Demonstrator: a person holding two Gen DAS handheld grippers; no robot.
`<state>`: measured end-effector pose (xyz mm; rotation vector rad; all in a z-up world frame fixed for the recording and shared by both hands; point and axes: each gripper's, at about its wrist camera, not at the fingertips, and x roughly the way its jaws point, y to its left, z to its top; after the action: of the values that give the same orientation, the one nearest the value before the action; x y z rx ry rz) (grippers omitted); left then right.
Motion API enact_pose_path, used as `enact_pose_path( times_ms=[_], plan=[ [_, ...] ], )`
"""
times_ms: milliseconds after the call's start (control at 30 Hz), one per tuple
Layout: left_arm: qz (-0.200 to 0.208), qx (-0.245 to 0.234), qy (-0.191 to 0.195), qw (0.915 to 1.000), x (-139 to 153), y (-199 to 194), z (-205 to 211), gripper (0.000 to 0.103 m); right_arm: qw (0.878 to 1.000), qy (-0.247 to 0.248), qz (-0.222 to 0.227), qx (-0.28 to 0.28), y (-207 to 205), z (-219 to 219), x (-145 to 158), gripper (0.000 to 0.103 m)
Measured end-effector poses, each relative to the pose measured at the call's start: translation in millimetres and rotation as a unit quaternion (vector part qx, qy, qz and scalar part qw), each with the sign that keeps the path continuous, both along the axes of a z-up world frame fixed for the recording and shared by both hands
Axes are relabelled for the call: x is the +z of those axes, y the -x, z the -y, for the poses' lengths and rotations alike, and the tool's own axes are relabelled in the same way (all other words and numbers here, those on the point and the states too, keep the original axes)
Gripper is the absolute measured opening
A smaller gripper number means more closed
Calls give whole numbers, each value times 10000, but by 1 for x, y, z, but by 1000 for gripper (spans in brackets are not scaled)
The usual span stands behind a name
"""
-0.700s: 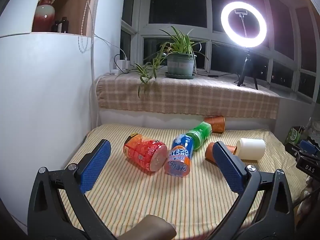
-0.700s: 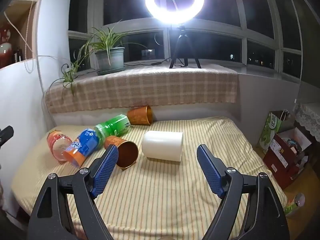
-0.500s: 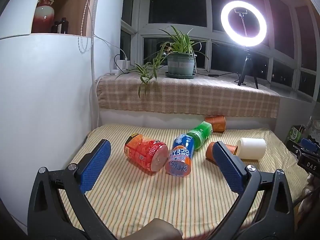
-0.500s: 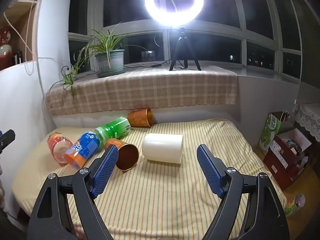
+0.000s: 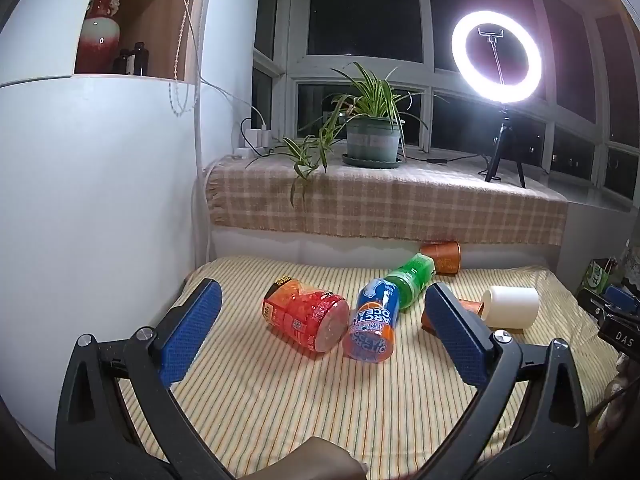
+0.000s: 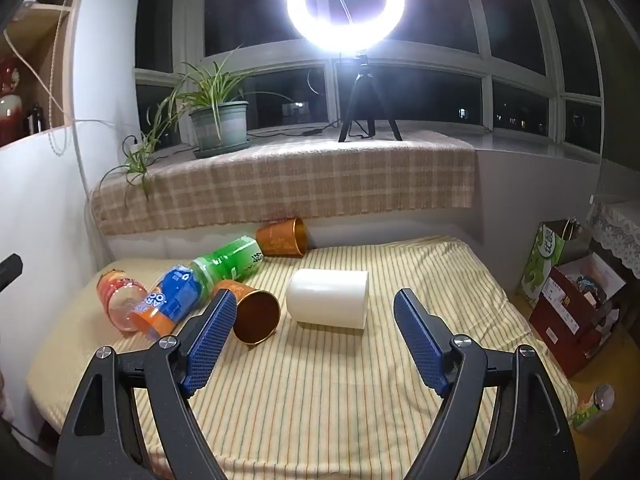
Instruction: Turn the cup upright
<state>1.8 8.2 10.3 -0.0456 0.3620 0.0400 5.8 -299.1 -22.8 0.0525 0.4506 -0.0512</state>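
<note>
White cup [image 6: 328,298] is lying on its side on the striped bed [image 6: 340,392], ahead of the right tool [image 6: 316,334] and roughly centred between its two blue pads, well apart from both; nothing is touching it. Its long axis is running left to right across the right wrist view; which end is the mouth I cannot tell. In the left wrist view the same cup [image 5: 510,306] is sitting far over to the right, beyond the right-hand pad of the left tool [image 5: 322,316].

Just beside the white cup, on its left, a copper cup [image 6: 252,314] is lying on its side with its open mouth facing the camera and slightly right; its near edge is sitting partly behind the right tool's left pad. A second copper cup [image 6: 282,237] is lying against the bed's back edge, mouth pointing right. A green bottle [image 6: 232,258], a blue bottle [image 6: 172,304] and a red jar [image 6: 120,300] are lying in a loose row to the left, the green and blue ones end to end.

Both tools are hanging above the bed with their jaws spread wide, gripping nothing and touching nothing; the left tool is framing the red jar [image 5: 306,316] and blue bottle [image 5: 372,326].

A ring light [image 6: 346,2] and a potted plant [image 6: 220,124] are standing on the checked windowsill behind.
</note>
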Motion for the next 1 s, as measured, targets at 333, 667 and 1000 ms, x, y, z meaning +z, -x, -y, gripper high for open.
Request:
enact_pose_path(
  times_ms=[333,667,1000],
  plan=[
    [9,-50,28,10000,3,1,-2,103,10000,10,-2,1,0,-1,-1,81],
    [13,-51,26,10000,3,1,-2,103,10000,13,6,20,0,-3,-2,81],
    [20,-48,29,10000,2,1,-1,103,10000,-15,-25,10,0,-3,-3,81]
  ],
)
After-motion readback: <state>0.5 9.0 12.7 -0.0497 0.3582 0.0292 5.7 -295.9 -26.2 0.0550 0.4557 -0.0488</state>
